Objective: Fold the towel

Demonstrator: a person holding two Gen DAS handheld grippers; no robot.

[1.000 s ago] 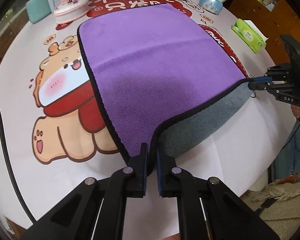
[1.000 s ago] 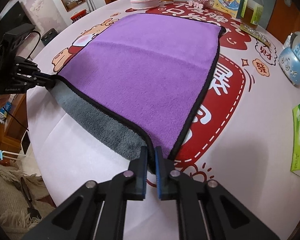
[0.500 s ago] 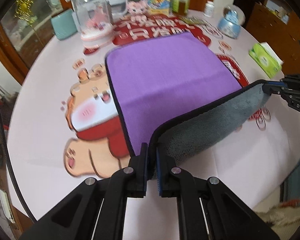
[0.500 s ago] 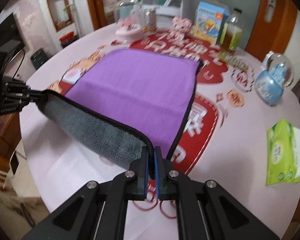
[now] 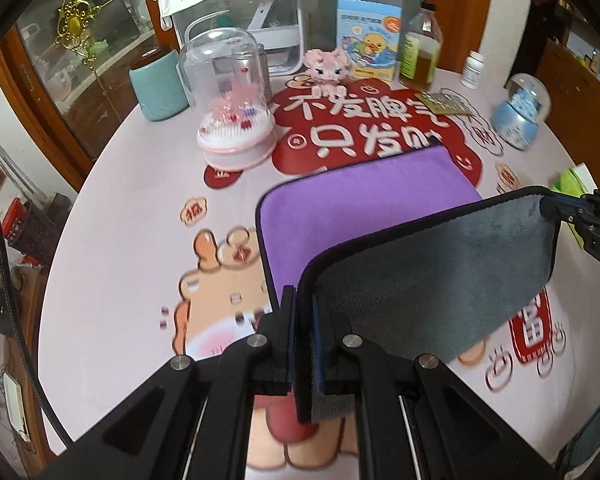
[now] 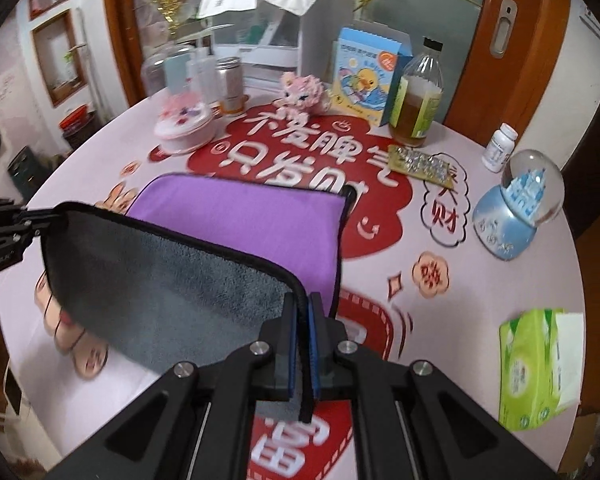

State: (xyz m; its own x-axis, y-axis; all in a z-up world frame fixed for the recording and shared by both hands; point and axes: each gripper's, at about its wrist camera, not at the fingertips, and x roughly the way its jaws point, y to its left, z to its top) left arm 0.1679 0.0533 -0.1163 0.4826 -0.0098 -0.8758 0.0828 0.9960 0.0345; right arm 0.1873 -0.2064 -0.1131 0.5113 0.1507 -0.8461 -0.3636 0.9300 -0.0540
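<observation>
Towel (image 5: 380, 200) lifted by its near edge above the table (image 5: 140, 208), grey underside facing the cameras, purple far half lying flat on the printed cloth. Left gripper (image 5: 305, 344) clamped on one near corner. Right gripper (image 6: 303, 344) clamped on the other.

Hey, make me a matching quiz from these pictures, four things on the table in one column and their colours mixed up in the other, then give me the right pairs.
Things:
1. towel's lifted underside
2. towel's top face
3. tissue pack
4. snow globe base

Colours:
A. light blue
B. purple
C. grey
D. green

Pairs: 1-C, 2-B, 3-D, 4-A
</observation>
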